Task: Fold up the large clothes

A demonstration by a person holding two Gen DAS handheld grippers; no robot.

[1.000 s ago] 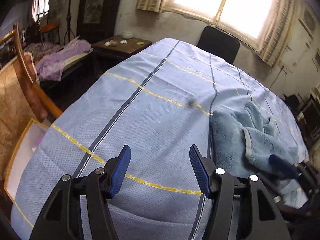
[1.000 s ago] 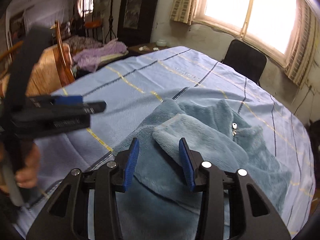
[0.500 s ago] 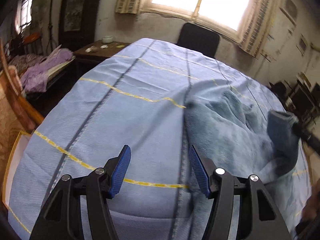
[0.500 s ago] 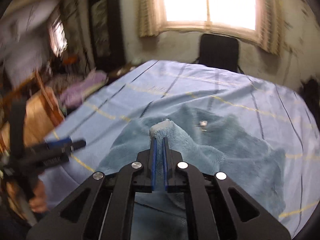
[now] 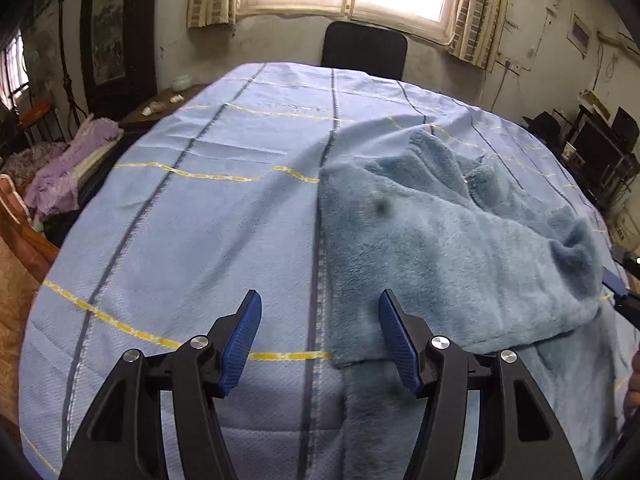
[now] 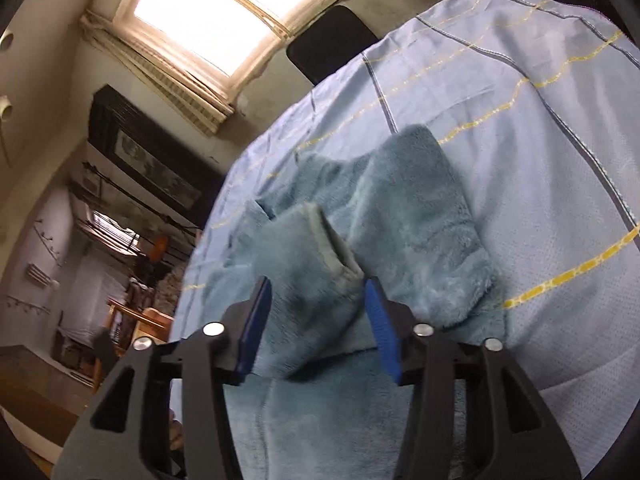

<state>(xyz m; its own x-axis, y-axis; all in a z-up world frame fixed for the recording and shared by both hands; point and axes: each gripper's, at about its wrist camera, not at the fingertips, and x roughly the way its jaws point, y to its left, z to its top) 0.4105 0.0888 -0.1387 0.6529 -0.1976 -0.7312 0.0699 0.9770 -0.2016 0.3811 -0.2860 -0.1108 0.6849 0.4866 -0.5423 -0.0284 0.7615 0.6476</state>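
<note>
A fluffy blue-grey fleece garment (image 5: 448, 248) lies partly folded on the light blue striped cloth (image 5: 192, 216) that covers the table. My left gripper (image 5: 320, 340) is open and empty, low over the garment's left edge near the front. In the right wrist view the garment (image 6: 416, 232) has a sleeve with a pale cuff (image 6: 332, 252) folded across its body. My right gripper (image 6: 316, 326) is open, its jaws on either side of that sleeve, not clamped on it. The right gripper's tip shows at the left wrist view's right edge (image 5: 624, 292).
A black chair (image 5: 364, 50) stands at the table's far end under a bright window. A dark side table (image 5: 164, 106) with small dishes and a pile of purple fabric (image 5: 68, 176) lie to the left. Cluttered shelves (image 5: 600, 148) are at the right.
My right gripper was shut on the sleeve cuff half a second ago; now it is open and the sleeve lies folded over the garment. My left gripper has swung right toward the garment's edge.
</note>
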